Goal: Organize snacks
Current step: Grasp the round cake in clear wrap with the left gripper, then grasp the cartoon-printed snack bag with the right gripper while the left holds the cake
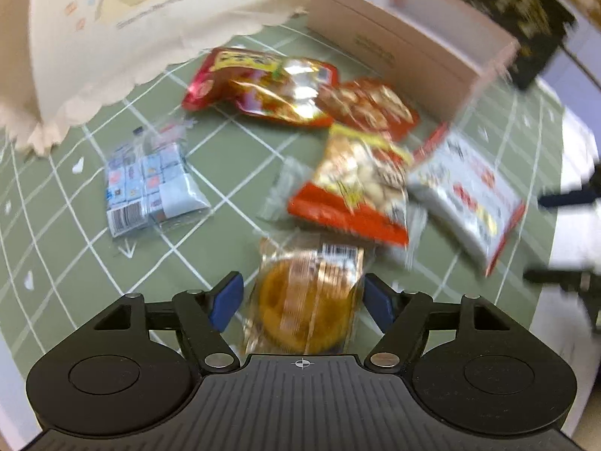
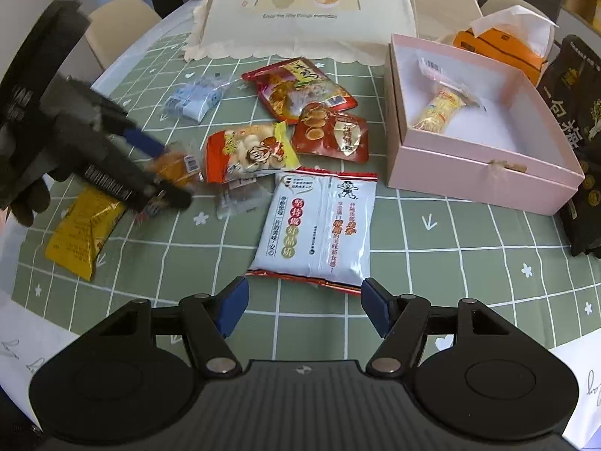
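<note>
My left gripper [image 1: 302,298] has its jaws on either side of a clear-wrapped orange pastry [image 1: 308,297]; the blurred frames do not show whether the pads press it. In the right wrist view the same gripper [image 2: 165,173] is at that pastry [image 2: 174,165]. My right gripper [image 2: 304,308] is open and empty, just short of a white rice-cracker bag [image 2: 319,221]. A pink box [image 2: 484,173] at the right holds one wrapped snack [image 2: 441,107]. An orange-and-yellow cracker bag [image 2: 248,150], two red bags [image 2: 300,86] [image 2: 332,133] and a blue packet [image 2: 195,99] lie on the green checked cloth.
A yellow packet [image 2: 82,233] lies at the left near the table edge. A cream mesh food cover [image 2: 300,11] stands at the back. An orange tissue box [image 2: 499,47] and a black bag [image 2: 582,131] stand behind and right of the pink box.
</note>
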Motion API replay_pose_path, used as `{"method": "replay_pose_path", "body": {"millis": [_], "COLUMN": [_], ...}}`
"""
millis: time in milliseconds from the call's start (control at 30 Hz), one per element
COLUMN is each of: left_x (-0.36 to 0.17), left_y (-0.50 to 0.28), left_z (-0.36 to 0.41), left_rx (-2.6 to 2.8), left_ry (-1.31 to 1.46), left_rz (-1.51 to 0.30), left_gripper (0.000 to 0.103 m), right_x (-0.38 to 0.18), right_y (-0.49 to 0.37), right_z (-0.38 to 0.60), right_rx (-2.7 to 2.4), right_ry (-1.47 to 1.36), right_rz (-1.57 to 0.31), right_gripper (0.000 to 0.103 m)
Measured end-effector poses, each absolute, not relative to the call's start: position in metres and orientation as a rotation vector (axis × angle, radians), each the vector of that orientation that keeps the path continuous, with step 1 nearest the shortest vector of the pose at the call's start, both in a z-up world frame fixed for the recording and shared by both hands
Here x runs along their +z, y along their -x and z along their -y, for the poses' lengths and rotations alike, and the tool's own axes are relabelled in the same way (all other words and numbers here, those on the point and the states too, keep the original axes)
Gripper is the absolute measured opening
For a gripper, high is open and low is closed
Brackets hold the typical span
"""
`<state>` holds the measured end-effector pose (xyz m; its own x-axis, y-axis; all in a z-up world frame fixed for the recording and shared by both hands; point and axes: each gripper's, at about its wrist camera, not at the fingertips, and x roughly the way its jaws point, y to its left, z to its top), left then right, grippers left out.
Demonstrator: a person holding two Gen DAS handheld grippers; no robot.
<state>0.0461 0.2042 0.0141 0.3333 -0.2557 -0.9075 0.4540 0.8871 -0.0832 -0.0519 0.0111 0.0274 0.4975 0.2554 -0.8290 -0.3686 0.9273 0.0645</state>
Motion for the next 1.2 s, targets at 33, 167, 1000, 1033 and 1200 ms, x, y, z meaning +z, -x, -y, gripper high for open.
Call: {"method": "replay_pose_path", "body": {"millis": [33,167,1000,1033,1200], "left_x": [0.016,0.028,0.045,0.044,0.050], "left_y": [-0.046,-0.029,0.062,0.062,0.065], "left_z": [-0.207,-0.225,-0.274,-0.273,-0.276], "left_rx": [-0.457,-0.411,-0.159,-0.155,-0.119], "left_ry": [-0.164,0.035,0.487,0.493,0.510], "left_rz": [-1.137,-1.110,-1.032,-1.035,-1.023], "left_gripper": [0.059,0.058,0.058,0.058,0.058], "right_x": [0.030,0.042,0.013,0.014,0.026], "right_y": [0.052,0.038,0.022,0.029,0.042], "right_z": [-0.012,-0.019,-0.103,-0.099,-0.081], "right_rx": [0.383,0.400,0.726,0.718,0.635], "right_ry": [0.127,0.079,0.414,0.438,0.461], "right_rz": [-0.971,-0.951,-1.010,-0.998,-0.948], "right_gripper": [0.067,0.069,0.047,0.055,0.066]}}
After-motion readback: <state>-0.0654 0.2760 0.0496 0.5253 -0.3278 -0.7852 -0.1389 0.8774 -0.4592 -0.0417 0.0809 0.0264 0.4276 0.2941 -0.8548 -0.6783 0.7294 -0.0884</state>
